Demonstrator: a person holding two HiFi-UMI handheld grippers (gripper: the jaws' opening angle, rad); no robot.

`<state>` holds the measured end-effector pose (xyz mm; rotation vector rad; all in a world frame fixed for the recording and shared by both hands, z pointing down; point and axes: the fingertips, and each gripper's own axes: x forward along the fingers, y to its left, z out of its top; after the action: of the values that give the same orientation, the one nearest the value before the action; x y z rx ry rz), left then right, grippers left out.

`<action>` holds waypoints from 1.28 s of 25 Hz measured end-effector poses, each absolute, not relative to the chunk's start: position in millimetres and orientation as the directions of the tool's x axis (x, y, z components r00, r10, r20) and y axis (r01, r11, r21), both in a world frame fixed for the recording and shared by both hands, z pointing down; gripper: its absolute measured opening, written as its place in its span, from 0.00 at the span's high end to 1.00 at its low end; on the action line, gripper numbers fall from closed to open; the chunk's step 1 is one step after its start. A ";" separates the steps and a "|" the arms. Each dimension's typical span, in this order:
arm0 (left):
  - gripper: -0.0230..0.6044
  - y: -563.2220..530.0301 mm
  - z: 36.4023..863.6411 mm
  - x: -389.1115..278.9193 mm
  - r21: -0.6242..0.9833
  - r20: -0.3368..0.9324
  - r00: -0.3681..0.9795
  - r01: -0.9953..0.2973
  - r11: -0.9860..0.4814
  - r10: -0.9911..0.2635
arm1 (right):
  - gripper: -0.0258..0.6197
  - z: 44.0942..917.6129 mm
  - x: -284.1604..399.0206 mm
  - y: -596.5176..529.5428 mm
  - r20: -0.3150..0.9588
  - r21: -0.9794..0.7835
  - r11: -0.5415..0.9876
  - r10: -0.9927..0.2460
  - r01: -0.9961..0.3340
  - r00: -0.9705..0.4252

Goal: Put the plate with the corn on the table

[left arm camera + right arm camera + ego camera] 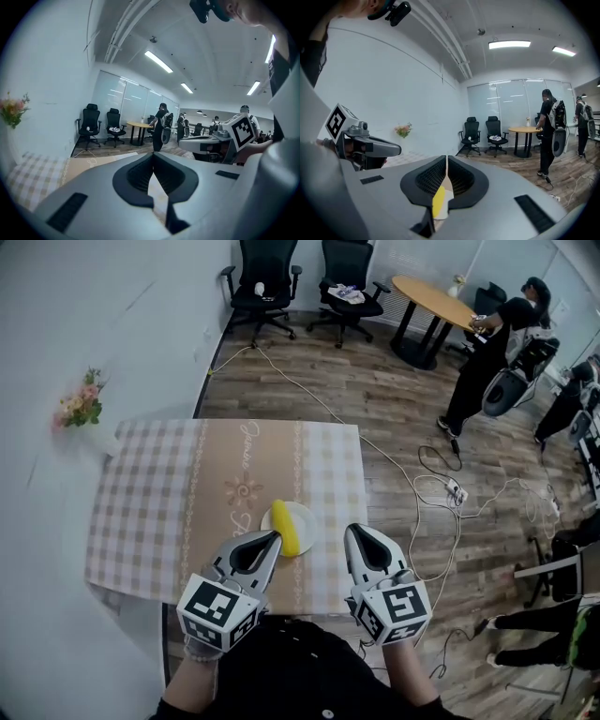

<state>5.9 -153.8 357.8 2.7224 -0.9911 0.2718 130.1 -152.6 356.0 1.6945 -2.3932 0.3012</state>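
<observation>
So the plate (302,517) with the corn (284,525) was already down on the table (150,474), sitting on the checked cloth (323,456) toward the near right corner, pretty close to the near edge. The left gripper (274,537) had its jaws pressed together with nothing in them. Same for the right gripper (352,530): closed and empty, with the corn only showing through the slit from above. The left tip lined up with the plate's near left rim in the head view, the right one just to its right. Looked to me like the set-down was done, so the only job left was backing off cleanly: keep both tips high and don't clip the rim or drag the cloth, since that plate had little margin.
</observation>
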 end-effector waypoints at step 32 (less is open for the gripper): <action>0.94 -136.3 332.3 30.6 0.144 0.191 0.812 -0.579 -0.802 -0.552 | 0.89 339.6 110.4 -143.1 0.238 -0.045 0.366 -0.900 -0.929 -0.366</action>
<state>30.6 -136.3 332.3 2.8013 -0.8839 0.2068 110.4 -143.1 339.6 1.6572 -2.4490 0.2565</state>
